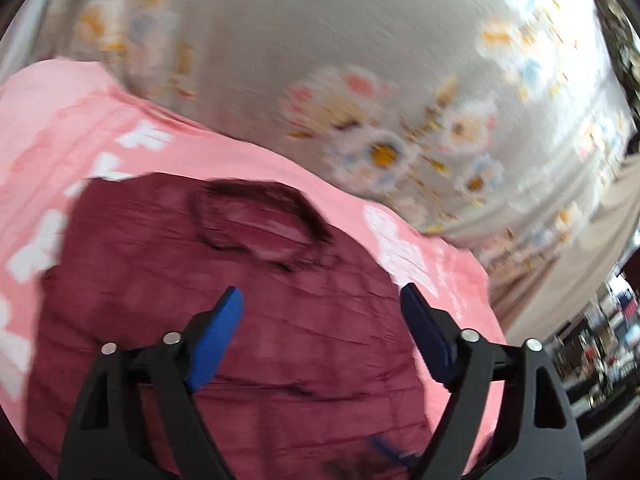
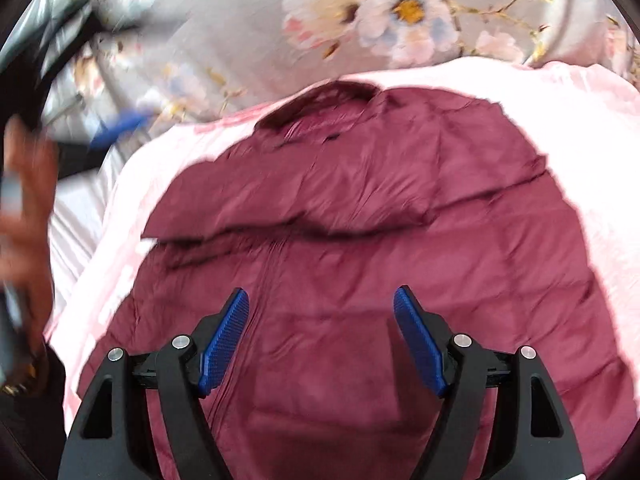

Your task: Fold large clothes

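A maroon quilted jacket (image 1: 224,300) lies spread on a pink blanket (image 1: 60,120), its collar (image 1: 256,220) toward the far side. My left gripper (image 1: 322,300) hovers open and empty above the jacket's body. In the right wrist view the same jacket (image 2: 360,220) fills the middle, with a fold across it and the collar (image 2: 336,100) at the top. My right gripper (image 2: 322,300) is open and empty above the jacket's lower part. The person's hand with the left gripper (image 2: 116,128) shows blurred at the left edge.
The pink blanket (image 2: 580,128) lies on a grey bedsheet with flower print (image 1: 360,60) (image 2: 280,20). The bed's edge and a room with furniture (image 1: 600,340) show at the right of the left wrist view. Both views are motion-blurred.
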